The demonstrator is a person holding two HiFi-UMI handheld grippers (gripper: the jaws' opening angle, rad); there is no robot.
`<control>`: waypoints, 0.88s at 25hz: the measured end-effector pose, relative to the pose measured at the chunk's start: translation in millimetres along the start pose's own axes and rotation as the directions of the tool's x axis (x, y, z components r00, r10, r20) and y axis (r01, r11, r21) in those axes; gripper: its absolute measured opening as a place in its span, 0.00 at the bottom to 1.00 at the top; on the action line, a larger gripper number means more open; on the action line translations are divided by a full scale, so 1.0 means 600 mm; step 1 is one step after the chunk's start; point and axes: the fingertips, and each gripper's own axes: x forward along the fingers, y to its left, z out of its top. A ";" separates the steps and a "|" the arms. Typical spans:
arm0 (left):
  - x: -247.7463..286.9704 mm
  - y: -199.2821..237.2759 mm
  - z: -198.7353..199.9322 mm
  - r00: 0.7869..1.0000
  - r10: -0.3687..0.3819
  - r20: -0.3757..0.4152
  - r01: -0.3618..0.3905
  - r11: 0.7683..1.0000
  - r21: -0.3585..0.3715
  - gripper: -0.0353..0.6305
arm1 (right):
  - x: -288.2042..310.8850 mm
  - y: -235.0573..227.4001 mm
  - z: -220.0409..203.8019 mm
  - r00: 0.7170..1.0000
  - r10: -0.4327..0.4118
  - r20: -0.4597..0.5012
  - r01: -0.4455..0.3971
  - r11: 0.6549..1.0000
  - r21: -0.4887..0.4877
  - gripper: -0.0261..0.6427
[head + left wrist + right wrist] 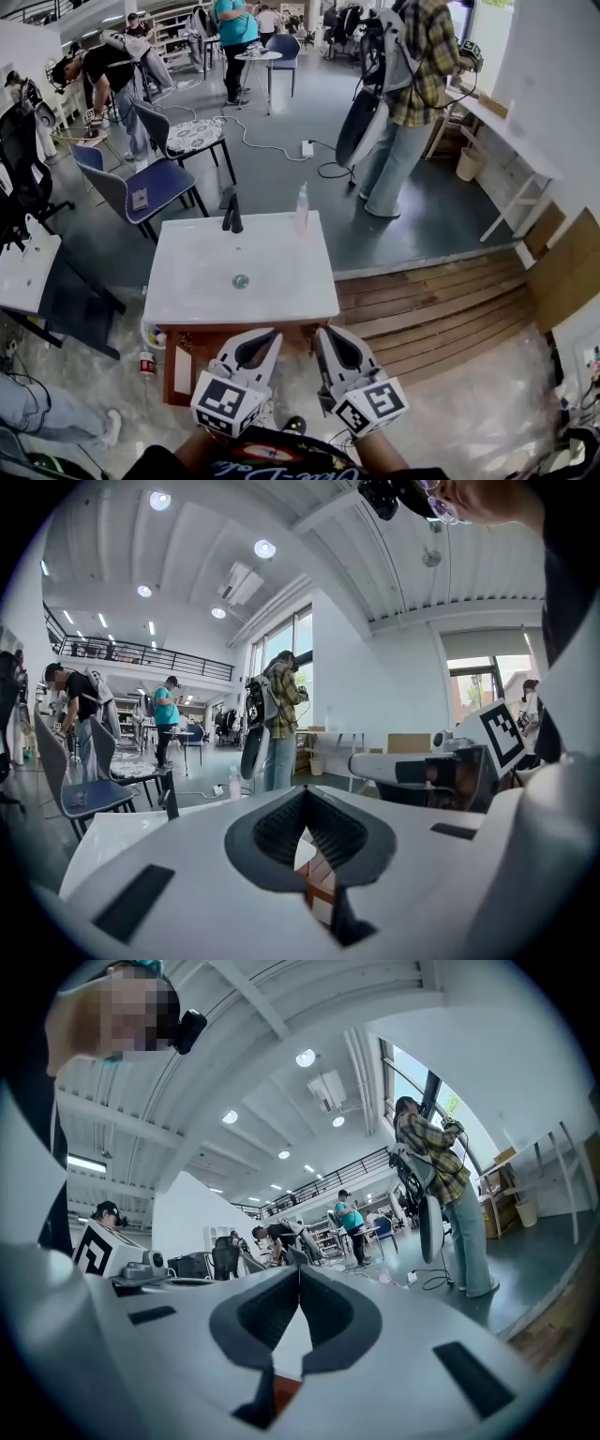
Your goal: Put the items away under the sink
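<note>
Nearest in the head view, the left gripper (272,335) and right gripper (321,333) are hanging side by side at the near edge of the white sink (187,281). Both are pointing toward the far side, with jaws pressed together and carrying nothing. I judge they are waiting level because no item has been reached for yet. A clear bottle (302,208) is standing upright at the sink's far right corner, right of the black faucet (232,214), its long axis vertical and its cap pointing up. Below the sink, the wooden cabinet (202,342) is waiting to take it.

In the left gripper view, the jaws are meeting at their tips, with only wood showing through the slit beneath, and the bottle (233,782) is standing well beyond them.

In the right gripper view, the jaws are sitting shut, pads touching, gripping nothing.
</note>
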 end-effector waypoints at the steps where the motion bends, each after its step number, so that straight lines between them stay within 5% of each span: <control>1: 0.007 -0.003 0.001 1.000 -0.011 0.001 0.011 1.000 0.002 0.06 | -0.002 -0.006 0.002 1.000 -0.009 0.003 0.009 1.000 -0.002 0.05; 22: 0.116 0.005 0.043 0.986 -0.164 0.033 0.163 0.986 0.045 0.06 | 0.030 -0.090 0.039 0.991 -0.130 0.041 0.131 0.991 -0.040 0.05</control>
